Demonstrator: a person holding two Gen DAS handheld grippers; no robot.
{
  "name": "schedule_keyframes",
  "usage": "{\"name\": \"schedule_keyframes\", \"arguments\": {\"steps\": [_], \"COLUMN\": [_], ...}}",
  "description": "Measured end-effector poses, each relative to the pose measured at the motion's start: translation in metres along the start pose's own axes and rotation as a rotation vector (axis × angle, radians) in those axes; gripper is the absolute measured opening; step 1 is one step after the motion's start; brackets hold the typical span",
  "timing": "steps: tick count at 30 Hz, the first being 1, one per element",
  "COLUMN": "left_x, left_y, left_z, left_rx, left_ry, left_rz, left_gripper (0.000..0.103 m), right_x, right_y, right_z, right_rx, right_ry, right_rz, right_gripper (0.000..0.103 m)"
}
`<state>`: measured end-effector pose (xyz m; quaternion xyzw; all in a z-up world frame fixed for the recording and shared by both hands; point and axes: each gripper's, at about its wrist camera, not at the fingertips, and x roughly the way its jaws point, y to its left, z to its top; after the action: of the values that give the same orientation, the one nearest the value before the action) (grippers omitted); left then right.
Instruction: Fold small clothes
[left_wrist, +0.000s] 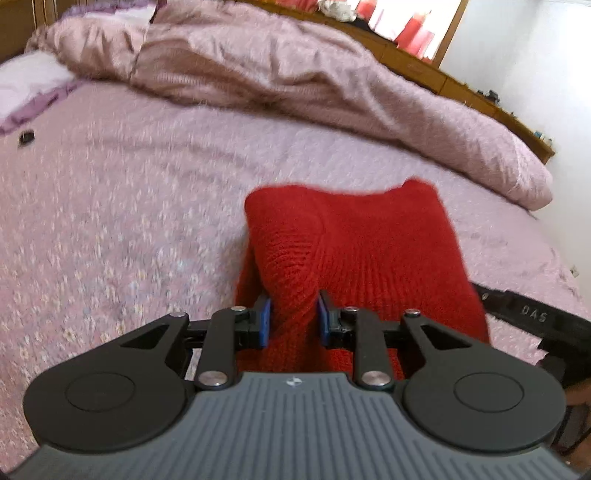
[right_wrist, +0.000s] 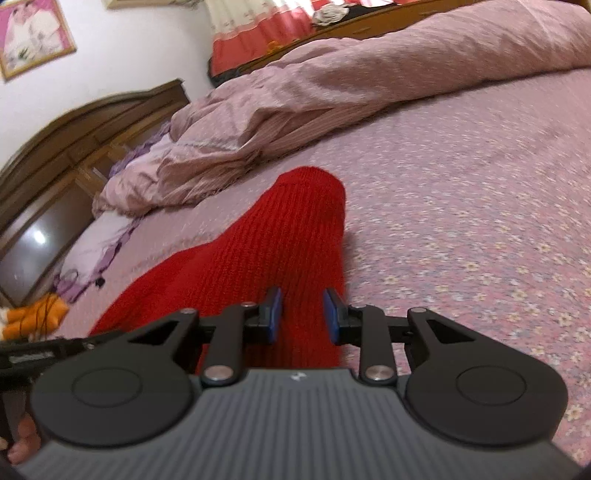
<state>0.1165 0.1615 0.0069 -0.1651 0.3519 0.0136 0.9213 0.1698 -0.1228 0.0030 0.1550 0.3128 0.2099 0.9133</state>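
Observation:
A red knitted garment (left_wrist: 351, 236) lies on the pink flowered bedspread (left_wrist: 110, 221), its near part lifted into a ridge. My left gripper (left_wrist: 293, 306) is shut on that ridge, with a fold of red knit pinched between its blue pads (left_wrist: 264, 321). In the right wrist view the same garment (right_wrist: 288, 236) stretches away as a long ribbed tube towards the duvet. My right gripper (right_wrist: 303, 306) is shut on its near end, and red fabric fills the narrow gap between the pads (right_wrist: 275, 314). The garment's edge under both grippers is hidden.
A crumpled pink duvet (left_wrist: 295, 74) is heaped along the far side of the bed. A dark wooden headboard (right_wrist: 55, 147) and an orange plush toy (right_wrist: 29, 317) are at the left. A wooden ledge (left_wrist: 461, 85) runs behind the bed. A small black object (left_wrist: 26, 137) lies on the bedspread.

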Motion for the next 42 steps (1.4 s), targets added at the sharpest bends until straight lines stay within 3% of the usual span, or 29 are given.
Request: {"name": "schedule_keyframes", "arguments": {"steps": [5,8,11,13,14,19,24,31,42], "left_x": [0.005,0.001,-0.006,-0.010,-0.013,-0.014,0.006,0.028,0.034], "left_y": [0.004,0.004,0.006,0.006,0.007,0.006,0.005,0.015,0.018], "left_z": [-0.003,0.001,0.005,0.007,0.008,0.013,0.013,0.005,0.007], "left_rx": [-0.004,-0.014,-0.039,-0.056,-0.068,-0.114,-0.099,-0.137,-0.130], "left_ry": [-0.013,-0.025,-0.039,-0.052,-0.060,-0.056,-0.010,0.044,0.068], "left_rz": [0.037,0.021,0.003,-0.008,-0.019,-0.089,-0.043,-0.045,-0.049], "left_gripper": [0.064,0.073,0.085,0.087,0.089,0.095,0.095,0.096,0.100], "right_x": [0.006,0.002,-0.006,-0.015,-0.018,-0.016,0.001,0.018,0.015], "right_y": [0.005,-0.002,-0.013,-0.026,-0.032,-0.045,-0.052,-0.072,-0.075], "right_z": [-0.002,0.001,0.004,0.005,0.004,0.003,-0.002,-0.003,0.000], "right_rx": [-0.063,-0.030,0.042,0.138,0.181,0.256,0.282,0.363,0.347], "right_ry": [0.007,0.009,-0.011,-0.046,-0.057,0.022,0.068,0.149,0.171], "right_rz": [-0.052,-0.051,-0.061,-0.034,-0.010,0.124,0.192,0.310,0.341], "right_gripper": [0.029,0.030,0.051,0.080,0.084,0.084,0.084,0.086,0.089]}}
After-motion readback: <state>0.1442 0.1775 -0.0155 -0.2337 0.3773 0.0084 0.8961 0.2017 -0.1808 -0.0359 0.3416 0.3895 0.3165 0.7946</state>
